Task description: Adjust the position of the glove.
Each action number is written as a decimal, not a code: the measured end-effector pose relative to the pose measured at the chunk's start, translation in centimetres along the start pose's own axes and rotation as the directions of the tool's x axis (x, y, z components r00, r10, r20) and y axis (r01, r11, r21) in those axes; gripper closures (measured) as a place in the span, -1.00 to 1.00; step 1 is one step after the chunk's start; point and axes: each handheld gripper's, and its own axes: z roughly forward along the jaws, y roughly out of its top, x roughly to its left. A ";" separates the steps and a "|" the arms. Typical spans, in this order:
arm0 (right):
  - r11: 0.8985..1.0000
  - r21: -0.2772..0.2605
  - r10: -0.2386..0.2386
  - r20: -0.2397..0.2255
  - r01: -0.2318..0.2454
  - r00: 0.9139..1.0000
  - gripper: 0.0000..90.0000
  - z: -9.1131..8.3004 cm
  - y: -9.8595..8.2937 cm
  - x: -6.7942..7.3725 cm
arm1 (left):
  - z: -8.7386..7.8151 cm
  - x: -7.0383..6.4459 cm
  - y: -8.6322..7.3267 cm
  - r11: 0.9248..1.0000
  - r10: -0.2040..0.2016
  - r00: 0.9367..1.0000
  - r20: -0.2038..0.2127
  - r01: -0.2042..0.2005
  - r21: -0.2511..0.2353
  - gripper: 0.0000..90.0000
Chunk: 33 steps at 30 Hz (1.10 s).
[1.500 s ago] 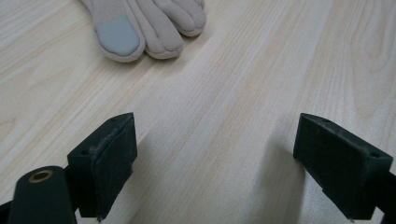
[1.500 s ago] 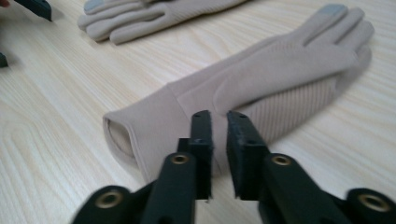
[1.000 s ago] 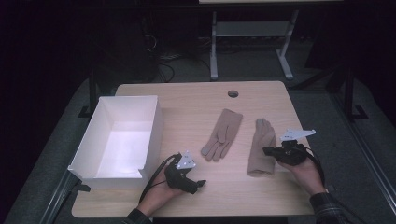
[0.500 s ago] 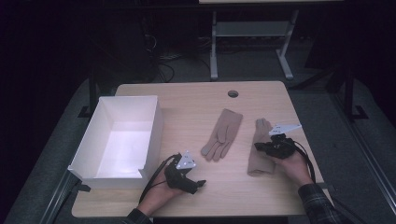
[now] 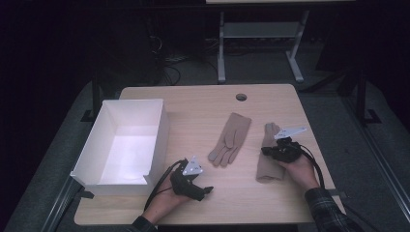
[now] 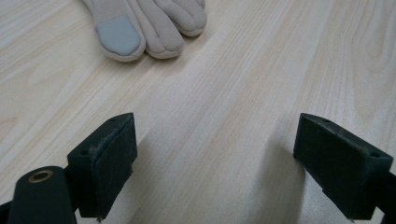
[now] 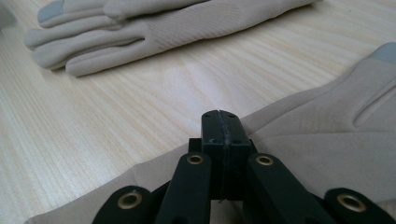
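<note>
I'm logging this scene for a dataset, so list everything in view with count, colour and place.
box: 1, white, open, table's left side
gloves: 2, beige; left glove mid-table, right glove under the right gripper
table: 1, light wood, grommet hole near far edge
desk frame: 1, grey, behind the table
left gripper: black, jaws open, near front edge
right gripper: black, jaws shut, on the right glove

We note bare table (image 5: pixel 203 108) across the upper centre of the high view and along its bottom edge. Obstacles: white box (image 5: pixel 123 140) at left, two gloves at centre (image 5: pixel 232 140) and right (image 5: pixel 267 159).
</note>
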 end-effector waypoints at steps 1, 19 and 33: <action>1.000 0.005 0.000 0.002 0.000 1.000 1.00 0.1 0.0 0.0 | 0.0 0.0 0.0 1.000 0.000 1.000 0.000 0.000 0.000 -0.72; 1.000 0.021 -0.021 -0.040 0.022 0.999 1.00 0.1 -0.7 0.6 | 0.0 -0.1 0.0 1.000 -0.004 1.000 -0.004 0.004 0.000 -0.71; 0.998 0.044 -0.048 -0.068 0.051 0.997 1.00 -0.6 -1.4 2.3 | 0.0 -0.1 0.0 1.000 -0.005 1.000 -0.003 0.005 0.001 -0.71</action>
